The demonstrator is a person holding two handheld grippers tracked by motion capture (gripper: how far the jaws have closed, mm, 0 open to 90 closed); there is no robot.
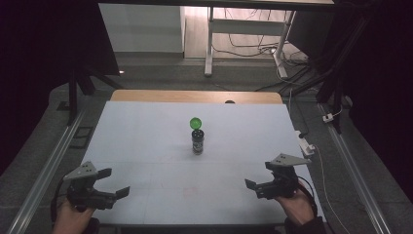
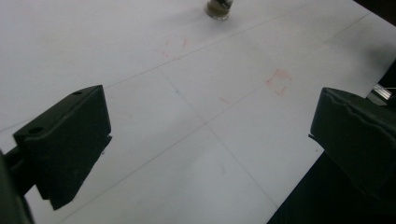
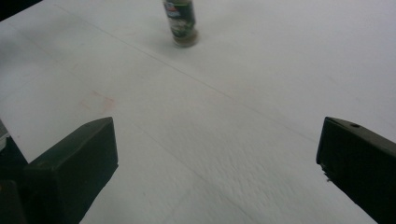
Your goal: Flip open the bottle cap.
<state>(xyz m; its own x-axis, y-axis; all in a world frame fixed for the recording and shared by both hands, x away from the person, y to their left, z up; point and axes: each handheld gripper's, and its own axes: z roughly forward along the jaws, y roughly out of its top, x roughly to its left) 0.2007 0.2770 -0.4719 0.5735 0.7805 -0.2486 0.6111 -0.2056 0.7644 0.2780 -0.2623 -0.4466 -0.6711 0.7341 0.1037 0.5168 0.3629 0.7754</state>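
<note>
A small bottle with a dark label stands upright at the middle of the white table. A round green cap shows right at its top, on the far side; whether it is attached I cannot tell. My left gripper rests near the front left corner, open and holding nothing. My right gripper is near the front right, open too. In the left gripper view the jaws of the left gripper stand wide apart, with the bottle's base far ahead. From the right gripper the bottle is also far off.
Faint red marks and thin pencil lines cross the table sheet. A wooden strip borders the far edge. A small white box with a cable sits at the right edge. Metal rails run along the floor on both sides.
</note>
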